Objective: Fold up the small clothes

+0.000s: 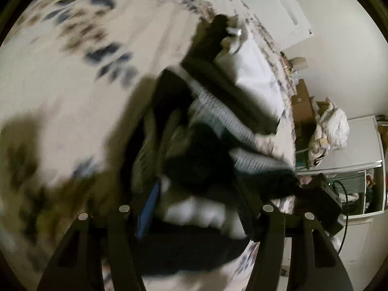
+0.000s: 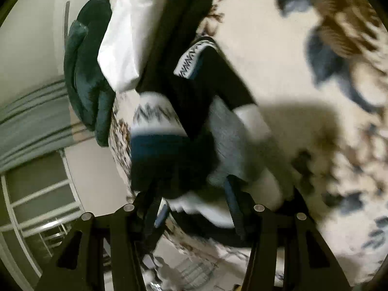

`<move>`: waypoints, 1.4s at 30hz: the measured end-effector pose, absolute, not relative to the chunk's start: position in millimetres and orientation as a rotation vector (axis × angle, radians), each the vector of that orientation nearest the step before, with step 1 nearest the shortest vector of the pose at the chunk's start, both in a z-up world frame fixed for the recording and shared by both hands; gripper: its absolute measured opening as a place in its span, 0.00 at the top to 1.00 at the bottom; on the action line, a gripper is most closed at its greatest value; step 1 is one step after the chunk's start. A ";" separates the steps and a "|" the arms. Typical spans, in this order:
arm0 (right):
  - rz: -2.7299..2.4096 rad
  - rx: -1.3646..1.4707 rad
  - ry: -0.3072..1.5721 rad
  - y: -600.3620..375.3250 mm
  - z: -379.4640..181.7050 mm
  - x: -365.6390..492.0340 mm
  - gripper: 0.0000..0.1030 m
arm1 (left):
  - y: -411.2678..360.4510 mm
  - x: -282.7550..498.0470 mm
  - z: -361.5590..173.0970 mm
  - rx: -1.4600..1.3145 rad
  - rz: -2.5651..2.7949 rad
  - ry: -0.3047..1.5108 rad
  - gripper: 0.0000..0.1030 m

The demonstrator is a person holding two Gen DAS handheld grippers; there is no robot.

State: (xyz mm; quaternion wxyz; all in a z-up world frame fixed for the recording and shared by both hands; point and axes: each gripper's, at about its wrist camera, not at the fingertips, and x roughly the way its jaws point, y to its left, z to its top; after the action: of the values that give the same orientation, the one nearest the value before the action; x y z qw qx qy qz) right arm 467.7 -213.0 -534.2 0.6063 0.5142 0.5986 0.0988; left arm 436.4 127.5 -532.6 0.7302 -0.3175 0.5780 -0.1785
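Socks (image 1: pixel 208 131) lie heaped at centre frame in both views, on a floral bedspread (image 1: pixel 60 77). Motion blur prevents an exact count: at least two patterned white cuffs (image 2: pixel 155 114) and several dark pieces are distinguishable. Left hand-held gripper (image 1: pixel 194 215): jaws spread, nothing visibly clamped. Right hand-held gripper (image 2: pixel 194 213): jaws also spread, with cloth between them; whether anything is gripped cannot be told. Recommended procedure: isolate one matching pair, align the cuffs, then fold. One white pillow (image 2: pixel 131 36) and one dark green blanket (image 2: pixel 84 68) occupy the upper left.
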 end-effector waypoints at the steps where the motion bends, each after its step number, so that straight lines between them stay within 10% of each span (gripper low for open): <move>1: 0.239 1.196 1.366 -209.3 -534.4 478.5 0.47 | 122.9 452.6 -530.9 -0.706 -0.404 1.253 0.45; 12: 0.237 0.998 1.185 -224.7 -462.1 560.7 0.47 | 160.3 508.5 -489.5 -0.689 -0.328 1.082 0.45; 16: 0.178 0.831 1.279 -251.4 -464.0 544.3 0.26 | 173.9 447.7 -505.7 -0.682 -0.294 1.138 0.45; 23: 0.242 0.682 1.500 -296.5 -510.6 505.6 0.06 | 190.6 304.9 -555.1 -0.981 -0.233 1.172 0.23; 35: 0.580 0.700 1.642 -260.8 -597.5 572.3 0.00 | 133.3 305.5 -632.4 -1.261 -0.174 1.098 0.22; 38: 0.629 0.695 1.646 -252.6 -603.9 580.2 0.00 | 133.1 311.4 -630.4 -1.321 -0.108 0.988 0.26; 40: 0.653 0.718 1.641 -250.8 -604.8 583.5 0.00 | 134.0 317.5 -624.2 -1.312 -0.095 0.962 0.59; 42: 0.640 0.741 1.619 -245.4 -607.4 586.7 0.02 | 139.5 320.6 -615.5 -1.297 -0.101 0.947 0.62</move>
State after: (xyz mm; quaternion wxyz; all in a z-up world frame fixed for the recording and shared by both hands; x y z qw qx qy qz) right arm 586.7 -245.4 -607.4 0.5847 0.3178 0.6941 0.2745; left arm 320.6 139.5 -615.5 0.6935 -0.5807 0.4240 -0.0454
